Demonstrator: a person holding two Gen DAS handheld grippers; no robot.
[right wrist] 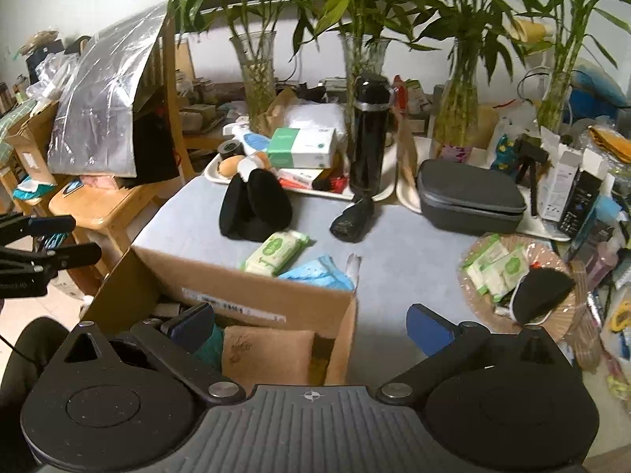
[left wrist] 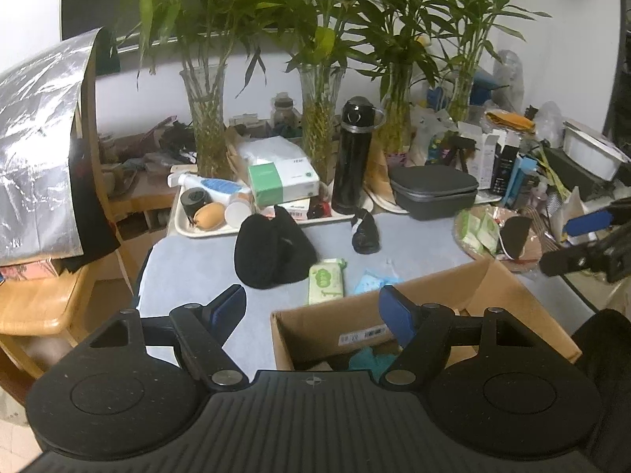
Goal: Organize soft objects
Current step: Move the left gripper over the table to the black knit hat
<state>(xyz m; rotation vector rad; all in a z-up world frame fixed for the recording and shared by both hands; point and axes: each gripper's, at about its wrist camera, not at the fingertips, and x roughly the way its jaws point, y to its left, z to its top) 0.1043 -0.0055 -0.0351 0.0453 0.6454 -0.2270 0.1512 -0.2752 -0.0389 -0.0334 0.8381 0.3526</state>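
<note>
Table (left wrist: pixel 189 272) holds wipes pack (left wrist: pixel 326 280), its printing unreadable.

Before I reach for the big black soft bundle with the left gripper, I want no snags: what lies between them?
Only bare grey tabletop lies between the open left gripper and the black bundle, as the left wrist view shows.

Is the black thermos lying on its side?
No, the black thermos stands upright at the tray's edge behind the blue-grey mat.
</note>
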